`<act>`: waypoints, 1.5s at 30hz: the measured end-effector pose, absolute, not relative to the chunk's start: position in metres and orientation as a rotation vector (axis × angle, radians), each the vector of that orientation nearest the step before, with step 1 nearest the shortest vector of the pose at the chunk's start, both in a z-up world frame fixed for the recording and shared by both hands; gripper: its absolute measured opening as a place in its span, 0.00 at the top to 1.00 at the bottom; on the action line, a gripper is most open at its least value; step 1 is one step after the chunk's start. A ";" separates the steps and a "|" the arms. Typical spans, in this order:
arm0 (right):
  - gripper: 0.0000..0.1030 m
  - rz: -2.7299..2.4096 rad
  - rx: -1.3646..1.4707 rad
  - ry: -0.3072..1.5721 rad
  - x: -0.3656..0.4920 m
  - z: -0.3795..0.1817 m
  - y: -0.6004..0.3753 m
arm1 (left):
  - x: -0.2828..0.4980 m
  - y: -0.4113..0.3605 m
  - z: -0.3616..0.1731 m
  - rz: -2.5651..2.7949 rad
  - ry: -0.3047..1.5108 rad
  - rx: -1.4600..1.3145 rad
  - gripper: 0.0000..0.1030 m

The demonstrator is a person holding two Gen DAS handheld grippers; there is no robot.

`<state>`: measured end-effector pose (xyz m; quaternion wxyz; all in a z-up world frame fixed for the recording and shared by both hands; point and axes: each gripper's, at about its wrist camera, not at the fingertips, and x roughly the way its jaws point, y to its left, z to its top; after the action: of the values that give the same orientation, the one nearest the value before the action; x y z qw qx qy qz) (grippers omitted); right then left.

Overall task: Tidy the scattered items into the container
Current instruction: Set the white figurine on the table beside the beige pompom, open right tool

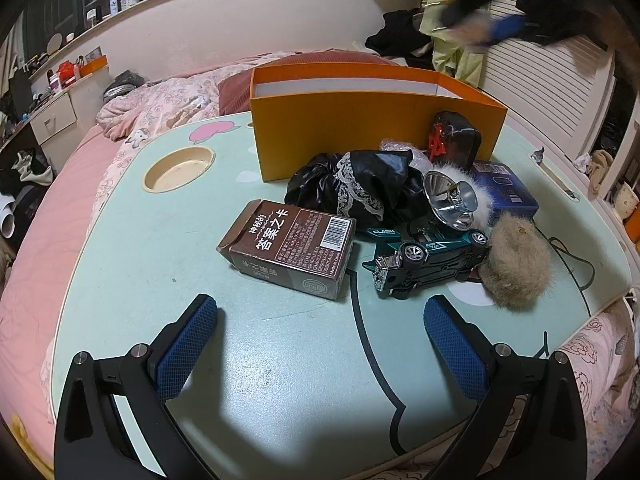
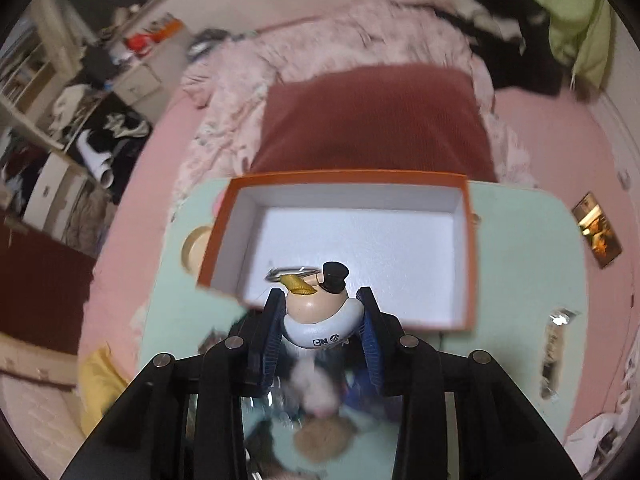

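R gripper (image 2: 322, 316) was clamped on small figurine (image 2: 320, 312), prob light, hard, smooth plastic so slip-prone, best held round its body over orange box (image 2: 472, 256); L gripper (image 1: 320, 344) stood apart, empty.

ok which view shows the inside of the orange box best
The right wrist view: it looks down into the orange box, showing its bare white floor. The left wrist view shows mainly its outer wall and a strip of inner wall.
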<state>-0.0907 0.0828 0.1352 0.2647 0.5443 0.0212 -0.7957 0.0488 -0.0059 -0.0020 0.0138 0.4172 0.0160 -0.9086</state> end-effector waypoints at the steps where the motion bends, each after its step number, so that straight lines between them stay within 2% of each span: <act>1: 0.66 -2.162 1.451 0.092 -0.077 0.136 0.091 | 0.048 -0.006 -0.002 -2.830 0.050 1.299 0.00; 5: 0.66 -2.130 1.522 0.144 -0.045 0.100 0.120 | 0.049 -0.006 -0.002 -2.829 0.050 1.299 0.00; 10: 0.66 -2.015 1.652 0.070 -0.027 0.033 0.136 | 0.049 -0.006 -0.002 -2.831 0.050 1.299 0.00; 13: 0.65 -2.042 1.638 0.050 -0.028 0.027 0.133 | 0.049 -0.006 -0.002 -2.830 0.050 1.299 0.00; 14: 0.60 -2.062 1.603 0.028 -0.026 0.031 0.133 | 0.048 -0.006 -0.002 -2.830 0.050 1.298 0.00; 15: 0.44 -2.084 1.555 -0.010 -0.025 0.036 0.136 | 0.049 -0.006 -0.002 -2.830 0.050 1.299 0.00; 16: 0.35 -2.102 1.517 -0.038 -0.023 0.040 0.140 | 0.049 -0.006 -0.002 -2.830 0.050 1.299 0.00; 17: 0.19 -2.138 1.443 -0.083 -0.018 0.047 0.144 | 0.049 -0.006 -0.002 -2.830 0.051 1.298 0.00; 18: 0.11 -2.176 1.392 -0.097 -0.013 0.054 0.143 | 0.049 -0.006 -0.002 -2.831 0.051 1.298 0.00; 21: 0.10 -2.319 1.303 0.031 0.013 0.054 0.149 | 0.049 -0.006 -0.002 -2.830 0.051 1.299 0.00; 25: 0.10 -2.323 1.335 0.178 0.029 0.027 0.153 | 0.049 -0.006 -0.002 -2.830 0.050 1.299 0.00; 26: 0.08 -2.383 1.267 0.243 0.035 0.023 0.151 | 0.049 -0.006 -0.002 -2.831 0.046 1.297 0.00; 27: 0.01 -2.423 1.246 0.296 0.037 0.020 0.152 | 0.049 -0.006 -0.002 -2.832 0.048 1.298 0.00; 39: 0.00 -2.486 1.102 0.254 0.034 0.028 0.162 | 0.047 -0.008 -0.003 -2.833 0.047 1.296 0.00; 41: 0.00 -2.485 1.100 0.254 0.033 0.010 0.144 | 0.047 -0.008 -0.003 -2.831 0.047 1.292 0.00; 45: 0.00 -2.486 1.100 0.253 0.033 0.005 0.141 | 0.054 -0.017 0.001 -2.854 0.129 1.251 0.00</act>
<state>0.0335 0.1413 0.0053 0.2043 0.3945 0.0906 -0.8913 0.0543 -0.0173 0.0011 0.0115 0.4010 0.0414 -0.9151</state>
